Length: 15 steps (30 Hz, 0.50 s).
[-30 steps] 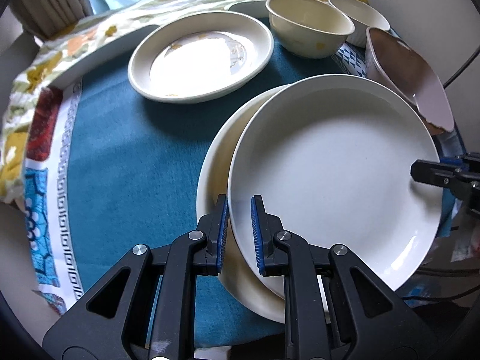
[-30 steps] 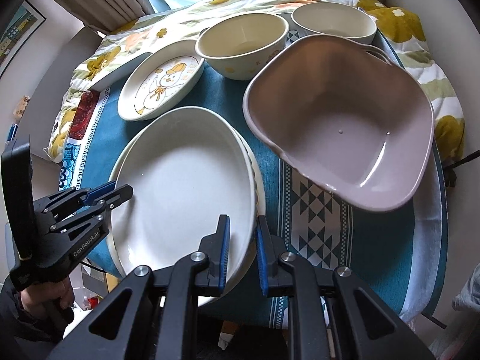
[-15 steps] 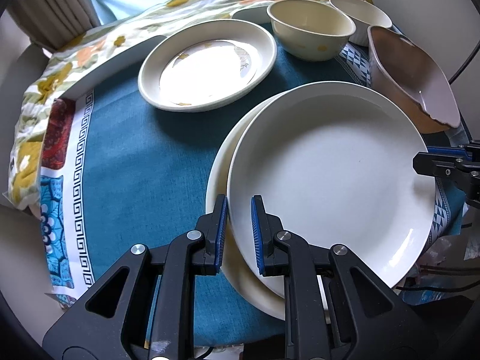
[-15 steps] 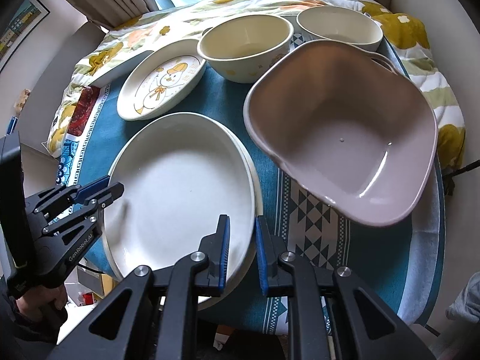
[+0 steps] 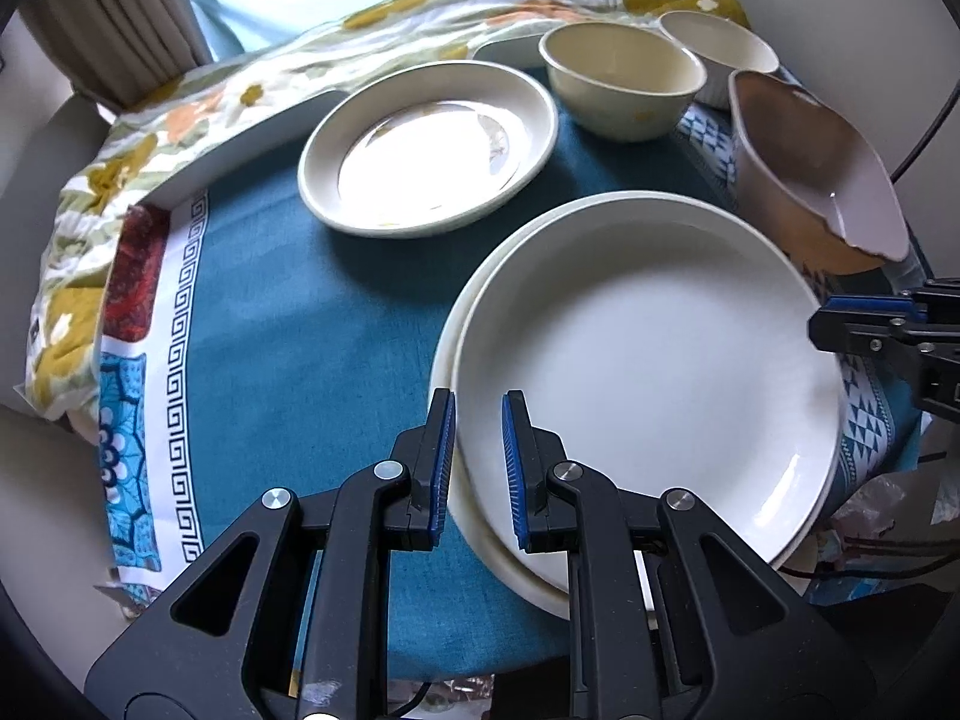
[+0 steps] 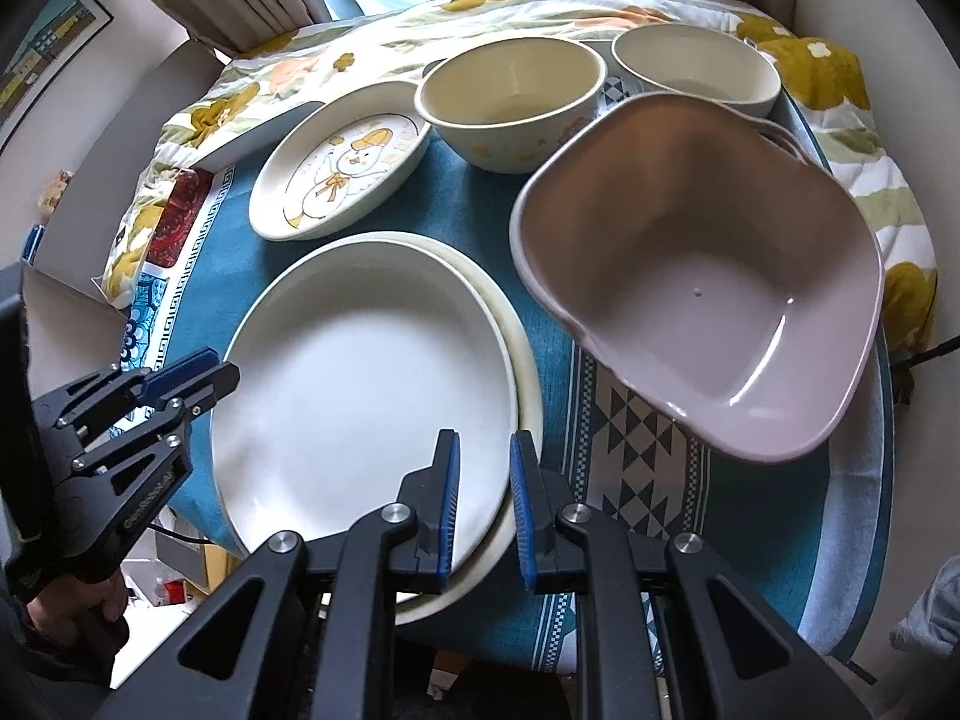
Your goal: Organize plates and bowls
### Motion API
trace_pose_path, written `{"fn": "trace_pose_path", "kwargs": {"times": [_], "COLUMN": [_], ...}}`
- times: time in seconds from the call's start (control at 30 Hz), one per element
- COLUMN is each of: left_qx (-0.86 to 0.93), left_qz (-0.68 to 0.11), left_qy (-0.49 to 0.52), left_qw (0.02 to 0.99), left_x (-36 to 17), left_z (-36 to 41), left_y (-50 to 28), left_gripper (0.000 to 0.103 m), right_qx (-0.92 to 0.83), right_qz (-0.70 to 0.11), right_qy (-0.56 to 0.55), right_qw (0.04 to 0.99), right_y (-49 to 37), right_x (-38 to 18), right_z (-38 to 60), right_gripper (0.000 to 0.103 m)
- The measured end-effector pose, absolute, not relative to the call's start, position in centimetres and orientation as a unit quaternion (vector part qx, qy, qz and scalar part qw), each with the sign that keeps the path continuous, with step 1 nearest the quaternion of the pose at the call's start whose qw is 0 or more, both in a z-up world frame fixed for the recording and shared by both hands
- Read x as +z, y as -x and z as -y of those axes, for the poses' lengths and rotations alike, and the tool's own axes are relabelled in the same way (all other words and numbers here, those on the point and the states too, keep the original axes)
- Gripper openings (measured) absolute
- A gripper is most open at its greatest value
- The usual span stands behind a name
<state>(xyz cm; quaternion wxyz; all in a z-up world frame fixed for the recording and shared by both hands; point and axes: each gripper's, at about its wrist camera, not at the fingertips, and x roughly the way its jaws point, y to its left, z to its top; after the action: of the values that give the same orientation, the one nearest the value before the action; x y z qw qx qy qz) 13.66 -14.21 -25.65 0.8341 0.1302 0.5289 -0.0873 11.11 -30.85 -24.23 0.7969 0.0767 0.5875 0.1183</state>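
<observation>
A white plate [image 5: 648, 372] lies stacked on a cream plate [image 5: 474, 516] at the table's near edge; the stack also shows in the right wrist view [image 6: 360, 384]. My left gripper [image 5: 478, 456] hovers at the stack's left rim, jaws a little apart, holding nothing. My right gripper [image 6: 485, 492] hovers at the stack's right rim, jaws a little apart, empty. A cream plate with a duck picture [image 6: 345, 171] lies behind. Two cream bowls [image 6: 510, 102] [image 6: 696, 69] stand at the back. A large mauve bowl [image 6: 702, 306] stands on the right.
The table carries a teal cloth [image 5: 288, 324] with a patterned border and a floral cloth [image 5: 198, 102] at the back. Curtains and a window stand behind. The plate stack overhangs the table's near edge; cables and clutter lie below.
Both grippers have drawn back and up a little from the plate stack, so more of the table shows. The plates and bowls have not moved.
</observation>
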Motion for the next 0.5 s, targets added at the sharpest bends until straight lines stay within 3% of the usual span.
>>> {"fn": "trace_pose_path", "kwargs": {"times": [0.27,0.37,0.4,0.43,0.47,0.5], "left_qx": [-0.089,-0.09,-0.085,-0.076,-0.068,-0.063], "left_qz": [-0.511,-0.477,-0.468,-0.456,-0.442,-0.421], "left_qy": [-0.109,-0.094,-0.091,-0.087,-0.084,-0.077], "left_qw": [0.848,0.869,0.875,0.883,0.891,0.902], "left_x": [-22.5,-19.2,-18.3,-17.1,-16.0,-14.7], "left_z": [13.7,12.7,12.4,12.0,11.5,11.0], "left_y": [-12.9,-12.8,-12.9,-12.9,-13.0,-12.9], "left_gripper": [0.013,0.021,0.04,0.075,0.09,0.103], "right_qx": [0.142,0.173,0.182,0.196,0.202,0.207], "right_qz": [-0.56,-0.528,-0.519,-0.507,-0.5,-0.492], "right_qy": [-0.091,-0.099,-0.104,-0.113,-0.116,-0.118], "right_qw": [0.811,0.826,0.829,0.832,0.834,0.838], "right_y": [-10.9,-11.1,-11.2,-11.4,-11.5,-11.8], "right_x": [-21.6,-19.0,-18.3,-17.5,-17.1,-16.4], "right_z": [31.0,30.6,30.6,30.4,30.4,30.2], "right_gripper": [0.016,0.016,0.016,0.017,0.021,0.043]}}
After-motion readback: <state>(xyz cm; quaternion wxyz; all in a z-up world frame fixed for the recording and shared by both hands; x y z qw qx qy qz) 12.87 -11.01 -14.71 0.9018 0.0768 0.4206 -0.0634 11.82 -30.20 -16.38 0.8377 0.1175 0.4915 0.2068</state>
